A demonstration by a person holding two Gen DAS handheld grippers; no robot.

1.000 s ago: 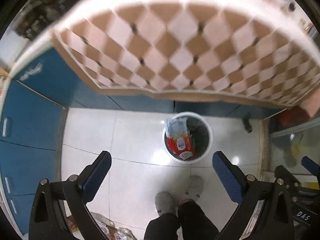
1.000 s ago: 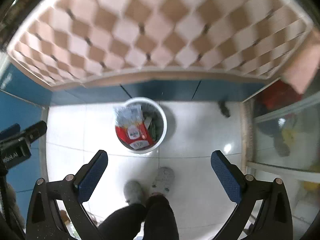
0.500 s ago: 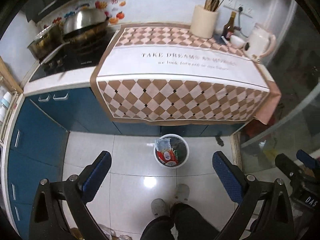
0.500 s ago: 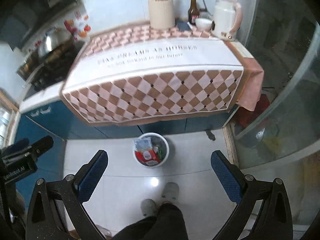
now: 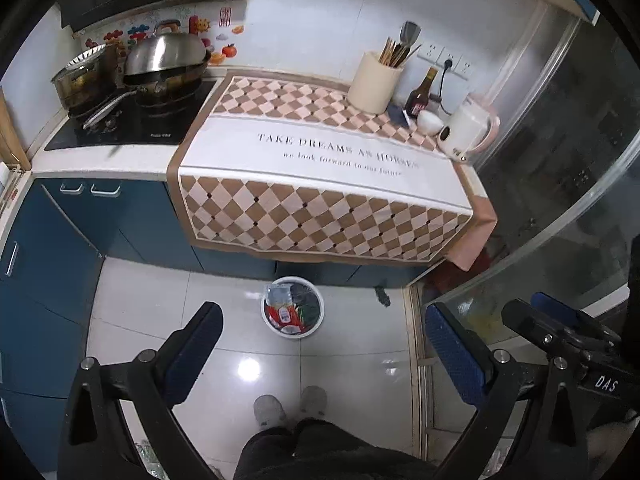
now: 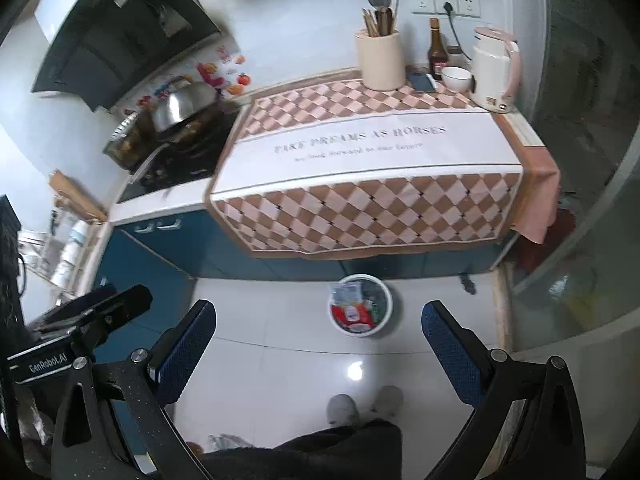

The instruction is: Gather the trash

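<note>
The left gripper (image 5: 324, 344) hangs high above the glossy white tiled floor (image 5: 344, 364) with its blue-padded fingers (image 5: 196, 344) spread wide and nothing between them; the right gripper (image 6: 320, 344) is likewise spread wide and empty, its blue pads (image 6: 450, 352) well apart; below both, on the floor just in front of the blue cabinet doors (image 5: 132, 220), stands a round white plastic trash bin (image 5: 267, 322), seen in the right wrist view too (image 6: 388, 316); inside it lie a red and white wrapper (image 5: 283, 315) and a clear crumpled packet (image 5: 276, 294), with something green beside them; the bin is close to the desk's front edge, under the hanging hem of a brown and pink checked cloth (image 5: 320, 216) printed with dark lettering; on the desk's far side stand a cream cylindrical utensil holder (image 5: 374, 82), a dark glass bottle (image 5: 420, 96), a small white bowl (image 5: 430, 122) and a white and pink electric kettle (image 5: 468, 130); to the left a steel-lidded wok (image 5: 166, 64) sits on a black cooktop (image 5: 120, 128); the person's two grey slippers (image 5: 290, 404) rest on the floor near the bin.
</note>
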